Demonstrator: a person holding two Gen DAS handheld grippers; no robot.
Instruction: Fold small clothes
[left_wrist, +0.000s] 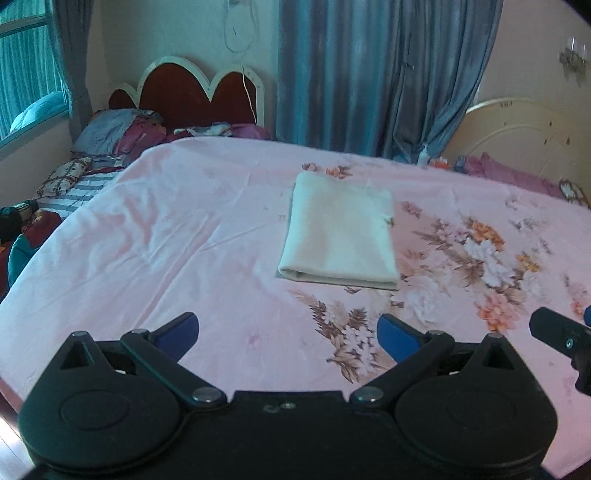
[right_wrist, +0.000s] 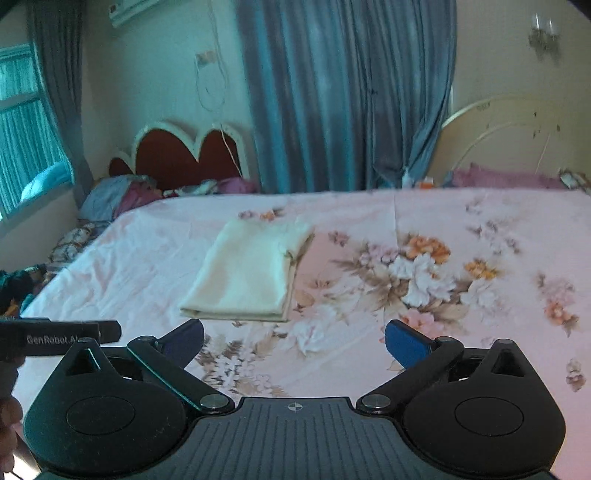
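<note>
A cream-white cloth (left_wrist: 338, 230) lies folded into a neat rectangle on the pink floral bed sheet (left_wrist: 166, 236). It also shows in the right wrist view (right_wrist: 249, 271), left of centre. My left gripper (left_wrist: 288, 332) is open and empty, held above the sheet well short of the cloth. My right gripper (right_wrist: 293, 341) is open and empty too, near the bed's front, to the right of the cloth. The left gripper's body (right_wrist: 59, 338) shows at the left edge of the right wrist view. Part of the right gripper (left_wrist: 561, 338) shows at the right edge of the left wrist view.
A red headboard (left_wrist: 192, 88) and a pile of pillows and bedding (left_wrist: 122, 134) stand at the far left. Blue curtains (left_wrist: 380, 74) hang behind the bed. A cream headboard (left_wrist: 517, 129) and purple bedding (left_wrist: 509, 171) are at the far right. A window (left_wrist: 26, 74) is on the left.
</note>
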